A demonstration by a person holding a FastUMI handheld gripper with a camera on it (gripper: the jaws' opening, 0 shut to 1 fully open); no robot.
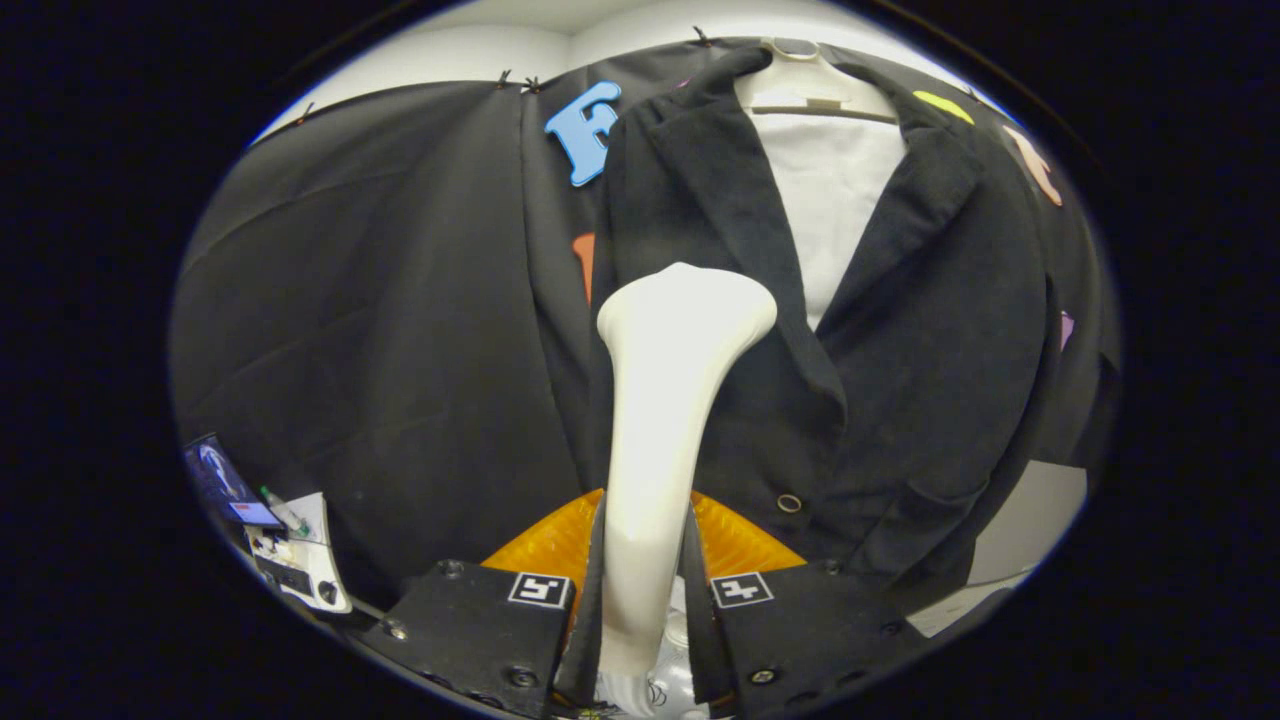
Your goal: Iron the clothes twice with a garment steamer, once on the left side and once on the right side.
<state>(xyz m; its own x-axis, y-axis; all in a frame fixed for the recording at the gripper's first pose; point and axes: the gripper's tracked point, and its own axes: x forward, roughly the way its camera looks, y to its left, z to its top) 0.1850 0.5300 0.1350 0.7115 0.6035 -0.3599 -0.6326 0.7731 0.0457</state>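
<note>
— Black cloth [400, 300] is hanging as the booth's back wall, pinned along its top under a pale ceiling. What is standing in front of it?

— A white mannequin torso [830, 190] is wearing a black jacket [930, 330], lapels falling open over the white chest. A small round button [789, 503] is showing low on the jacket's front, just beside the steamer's handle.

— And the tool?

— The gripper [645, 590] is holding a white garment steamer [665, 400]. Both fingers are pressing on the slim handle, one at each side, so the jaws are standing narrow around it. Each finger is carrying a square black-and-white marker [540, 589] on its upper face.

— Where is the steamer's head lying?

— The handle is rising straight ahead from between the fingers and widening into a flared head, which is sitting over the jacket's front panel, on the side toward the bare cloth, below the lapel. Whether the head is touching the fabric, I cannot tell from here.

— Anything behind the fingers?

— An orange ribbed part [740, 540] is fanning out on both sides of the handle, just beyond the fingertips.

— And off to the side?

— Low down, well apart from the jacket, a small device with a lit screen [225, 480] is lying next to a white board [300, 560] with a green-capped pen [285, 510] on it.
</note>
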